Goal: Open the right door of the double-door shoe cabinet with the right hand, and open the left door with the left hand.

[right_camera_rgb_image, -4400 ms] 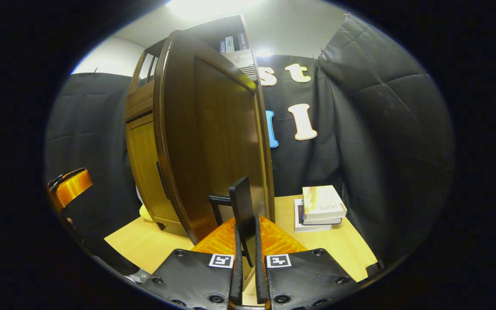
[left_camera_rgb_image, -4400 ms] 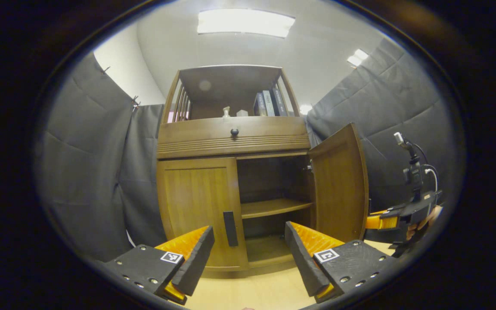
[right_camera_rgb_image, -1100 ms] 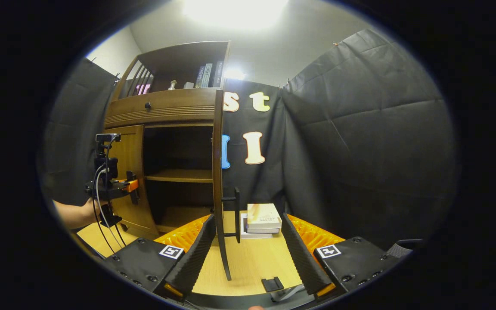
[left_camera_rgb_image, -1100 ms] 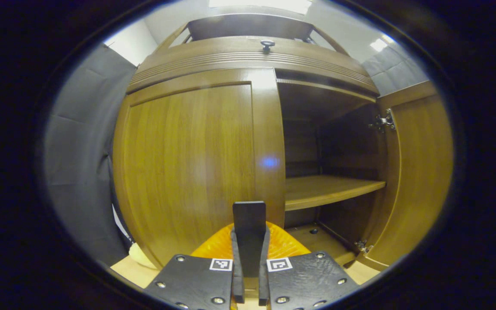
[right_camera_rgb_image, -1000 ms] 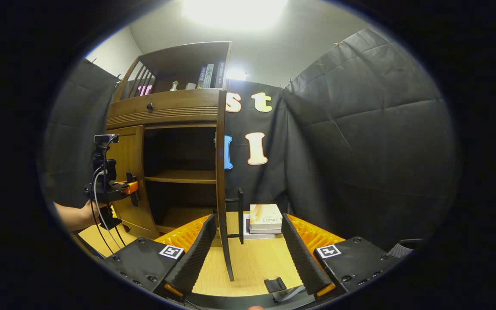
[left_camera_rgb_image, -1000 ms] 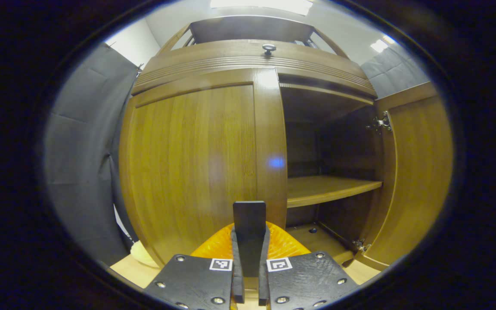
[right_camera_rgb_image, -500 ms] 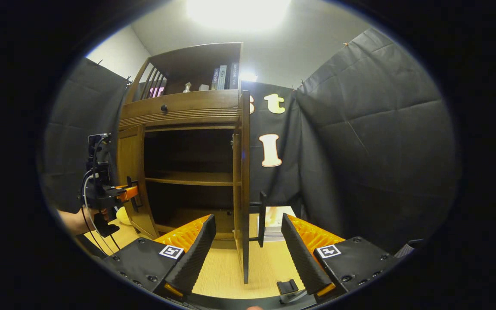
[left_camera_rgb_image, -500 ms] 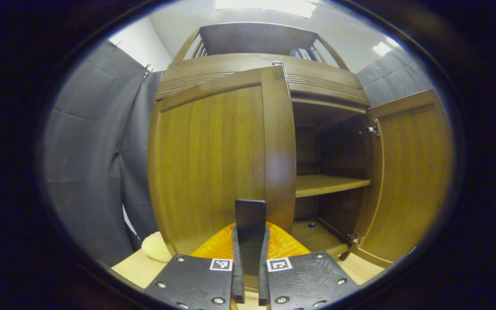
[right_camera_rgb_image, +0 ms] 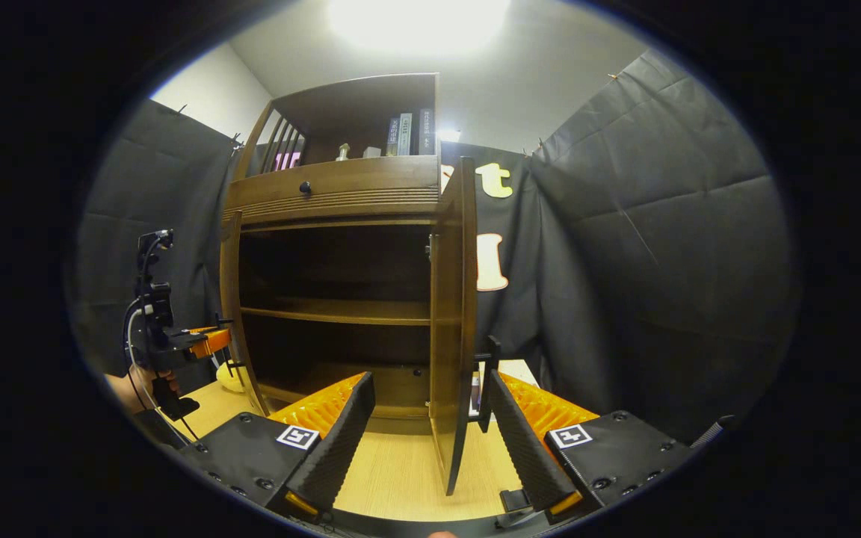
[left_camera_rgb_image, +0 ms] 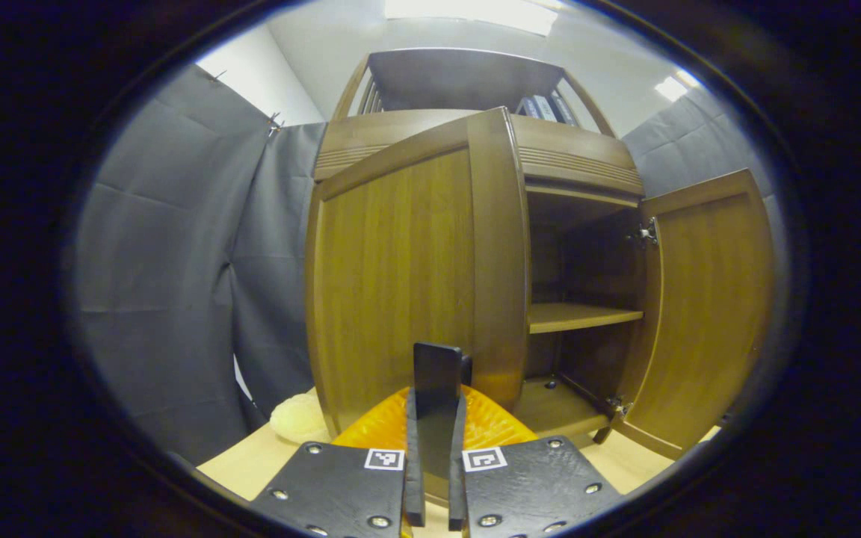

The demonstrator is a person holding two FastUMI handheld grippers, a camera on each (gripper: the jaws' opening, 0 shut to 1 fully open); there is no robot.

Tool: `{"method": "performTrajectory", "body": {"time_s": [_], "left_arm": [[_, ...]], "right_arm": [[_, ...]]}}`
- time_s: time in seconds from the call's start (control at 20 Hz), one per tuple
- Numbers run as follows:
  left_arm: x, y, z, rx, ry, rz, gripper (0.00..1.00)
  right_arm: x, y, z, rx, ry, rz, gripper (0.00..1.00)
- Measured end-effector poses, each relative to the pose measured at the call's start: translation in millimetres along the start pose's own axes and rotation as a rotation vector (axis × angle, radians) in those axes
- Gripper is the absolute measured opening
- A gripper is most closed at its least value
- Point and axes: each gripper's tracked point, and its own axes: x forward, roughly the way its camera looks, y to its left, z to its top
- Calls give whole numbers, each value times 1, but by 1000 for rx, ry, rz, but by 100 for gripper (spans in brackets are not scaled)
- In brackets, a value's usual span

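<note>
The wooden shoe cabinet point(right_camera_rgb_image: 333, 196) stands ahead with both doors swung out. In the left gripper view, my left gripper point(left_camera_rgb_image: 435, 422) is shut on the black handle point(left_camera_rgb_image: 436, 366) of the left door point(left_camera_rgb_image: 408, 276), which stands partly open. Beyond it, the right door point(left_camera_rgb_image: 699, 314) is wide open beside the inner shelf point(left_camera_rgb_image: 584, 316). In the right gripper view, my right gripper point(right_camera_rgb_image: 430, 441) is open, and the right door point(right_camera_rgb_image: 454, 321) stands edge-on between its fingers, untouched, with its black handle point(right_camera_rgb_image: 486, 381) to the right. The left gripper point(right_camera_rgb_image: 187, 342), held by a hand, sits at the left door point(right_camera_rgb_image: 230, 314).
A drawer with a dark knob point(right_camera_rgb_image: 305, 187) runs above the doors, and books point(right_camera_rgb_image: 404, 134) stand on the top shelf. A cream-coloured lump point(left_camera_rgb_image: 297, 418) lies by the cabinet's left foot. Black cloth walls close in on both sides. Light wooden surface point(right_camera_rgb_image: 400, 471) lies in front.
The left gripper, shut on the handle, has pulled the left door further open. The right gripper, shut on the right door's handle 4.4 s ago, is open and has drawn back.
</note>
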Motion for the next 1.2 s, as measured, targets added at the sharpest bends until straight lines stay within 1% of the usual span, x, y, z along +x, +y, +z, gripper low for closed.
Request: {"method": "performTrajectory", "body": {"time_s": [0.05, 0.1, 0.15, 0.35, 0.55, 0.75, 0.8, 0.9, 0.95, 1.0, 1.05, 1.1, 1.15, 1.2], "left_arm": [[-3, 3, -1, 3, 1, -4, 17], [-6, 6, 0, 5, 0, -8, 17], [-10, 11, -1, 5, 1, -11, 17], [-22, 28, -4, 5, 5, -4, 17], [-33, 43, -4, 14, 9, -8, 14], [-43, 58, -4, -2, 14, -11, 13], [-44, 60, -6, 7, 15, -9, 15], [-47, 66, -8, 15, 21, -8, 16], [-50, 70, -8, 10, 24, -5, 12], [-54, 78, -9, 7, 24, 3, 13], [-57, 86, -9, 8, 26, 14, 13], [-60, 94, -12, 11, 30, 26, 15], [-64, 100, -15, 15, 33, 33, 12], [-66, 106, -16, 18, 33, 37, 13]], "right_arm": [[0, 3, 0, 0, 1, 6, 96], [0, 7, 1, -1, -1, 13, 93], [1, 12, 1, -2, -1, 20, 96], [5, 30, 2, -5, 0, 49, 96], [7, 48, 2, -5, -3, 82, 96], [8, 65, 2, 10, 3, 114, 96], [8, 69, 2, 10, 3, 118, 96], [7, 79, 2, 17, 5, 138, 96], [6, 84, 0, 22, 7, 148, 96], [6, 88, -1, 23, 11, 153, 93], [5, 92, -2, 24, 13, 158, 93], [5, 96, -2, 24, 13, 164, 93], [4, 100, -2, 23, 13, 169, 93], [4, 104, -2, 19, 12, 173, 93]]}}
